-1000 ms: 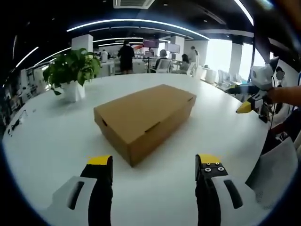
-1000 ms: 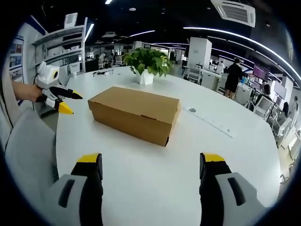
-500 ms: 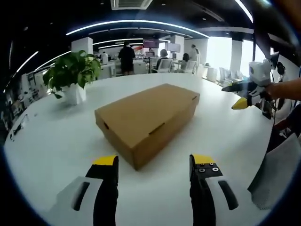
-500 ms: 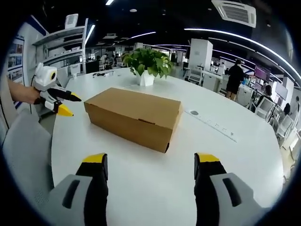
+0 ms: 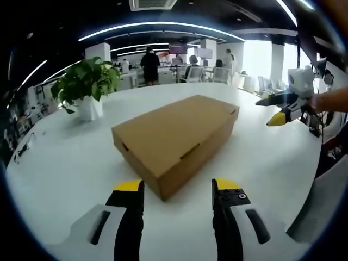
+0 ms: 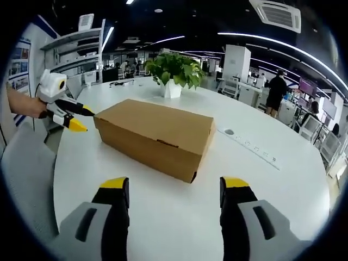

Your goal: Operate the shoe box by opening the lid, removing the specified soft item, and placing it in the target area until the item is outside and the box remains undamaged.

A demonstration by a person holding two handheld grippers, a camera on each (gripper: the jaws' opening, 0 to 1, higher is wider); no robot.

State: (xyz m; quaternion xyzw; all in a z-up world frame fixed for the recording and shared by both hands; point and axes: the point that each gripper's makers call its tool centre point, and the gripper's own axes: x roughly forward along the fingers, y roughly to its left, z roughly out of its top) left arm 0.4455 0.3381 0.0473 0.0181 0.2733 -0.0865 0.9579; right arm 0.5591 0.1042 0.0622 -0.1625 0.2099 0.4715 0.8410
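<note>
Cardboard shoe box [image 5: 175, 138] lid closed, contents hidden, on white bench [image 5: 65, 157], potted plant [image 5: 87, 84] behind, left hand-held gripper [image 5: 176, 187] spread, right hand-held gripper [image 6: 175, 184] spread, both apart from box.

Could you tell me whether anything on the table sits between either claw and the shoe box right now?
Nothing visible does. Bare white table lies between the left claw and the closed shoe box, and likewise ahead of the right claw. The potted plant stands beyond the box.
</note>
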